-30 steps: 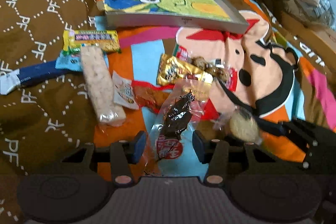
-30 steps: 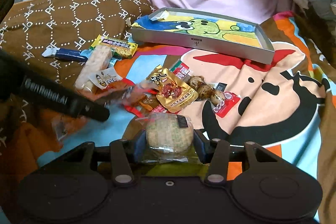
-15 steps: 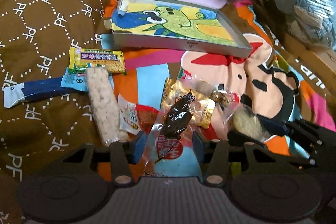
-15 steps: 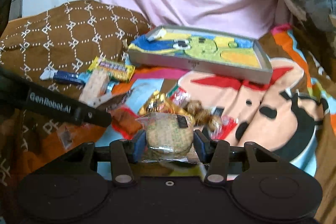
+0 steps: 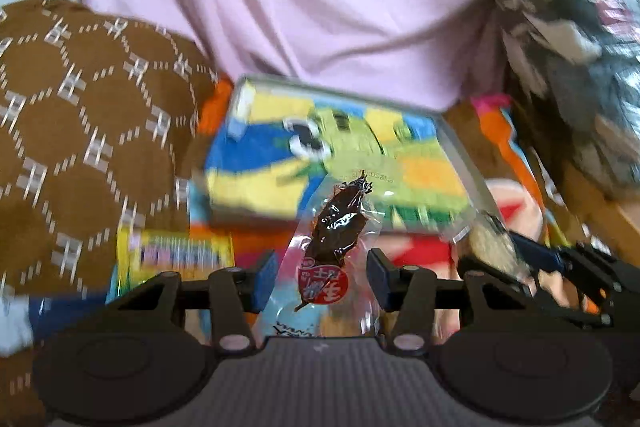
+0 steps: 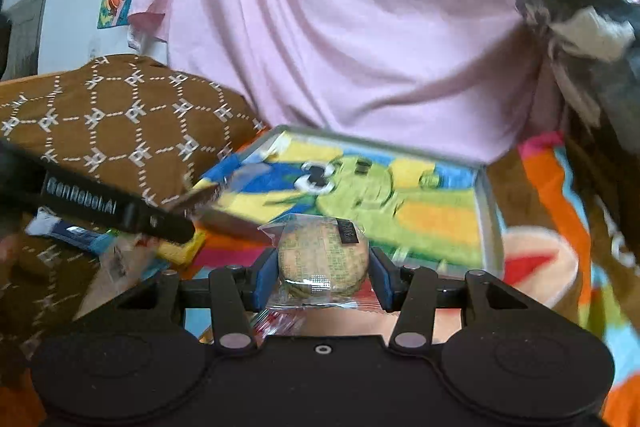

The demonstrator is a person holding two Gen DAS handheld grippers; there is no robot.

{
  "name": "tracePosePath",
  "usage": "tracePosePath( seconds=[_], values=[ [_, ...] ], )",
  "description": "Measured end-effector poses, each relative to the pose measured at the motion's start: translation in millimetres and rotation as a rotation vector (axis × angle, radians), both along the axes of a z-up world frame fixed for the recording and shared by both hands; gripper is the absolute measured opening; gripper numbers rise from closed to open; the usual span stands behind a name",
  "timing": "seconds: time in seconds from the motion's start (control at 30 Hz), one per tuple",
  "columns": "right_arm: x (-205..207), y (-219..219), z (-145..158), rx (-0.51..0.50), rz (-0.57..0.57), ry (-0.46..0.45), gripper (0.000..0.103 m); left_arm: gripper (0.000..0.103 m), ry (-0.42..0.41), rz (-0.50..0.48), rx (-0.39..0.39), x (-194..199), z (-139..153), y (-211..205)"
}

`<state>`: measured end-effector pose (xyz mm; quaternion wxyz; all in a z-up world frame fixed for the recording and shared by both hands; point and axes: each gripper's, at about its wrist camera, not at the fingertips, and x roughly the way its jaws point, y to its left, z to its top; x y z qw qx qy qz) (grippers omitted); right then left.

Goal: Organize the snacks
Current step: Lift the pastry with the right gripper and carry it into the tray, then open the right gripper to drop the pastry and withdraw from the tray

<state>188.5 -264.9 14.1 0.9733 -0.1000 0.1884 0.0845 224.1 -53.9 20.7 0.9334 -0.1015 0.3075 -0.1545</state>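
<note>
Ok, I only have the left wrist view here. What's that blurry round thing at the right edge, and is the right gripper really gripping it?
Observer: Yes. In the right wrist view, the right gripper has both blue pads pressed on a round biscuit in a clear wrapper.
Operator: The dark snack packet in the left gripper hides part of the tray. Any snacks in there?
Observer: None that I can see. The tray shows only its cartoon print, plus a small pale scrap in the far left corner.
</note>
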Motion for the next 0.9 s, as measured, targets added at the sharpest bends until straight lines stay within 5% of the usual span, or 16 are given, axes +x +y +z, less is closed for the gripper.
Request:
tracePosePath(
  seconds=[0.17, 0.2, 0.27, 0.5, 0.57, 0.77, 0.9],
  values=[
    [52, -12, 4, 0.033, -0.077, -0.015, 0.051, 0.053, -0.07, 0.018, -0.002, 53, 17, -11],
    [61, -13, 3, 0.042, -0.093, -0.019, 0.051, 0.038, -0.08, 0.016, 0.002, 63, 17, -15],
    [79, -16, -1, 0.057, -0.125, -0.027, 0.051, 0.036, -0.072, 0.012, 0.013, 82, 15, -21],
    [124, -18, -35, 0.098, -0.171, 0.063, 0.051, 0.036, 0.037, -0.018, 0.033, 120, -37, -37],
    [129, -20, -43, 0.099, -0.169, 0.073, 0.051, 0.037, 0.001, -0.027, 0.033, 117, -39, -35],
    [132, -23, -54, 0.115, -0.173, 0.087, 0.057, 0.054, -0.006, -0.035, -0.017, 120, -38, -32],
    [122, -27, -47, 0.129, -0.186, 0.052, 0.076, 0.067, -0.011, -0.027, -0.025, 116, -32, -31]
  ],
)
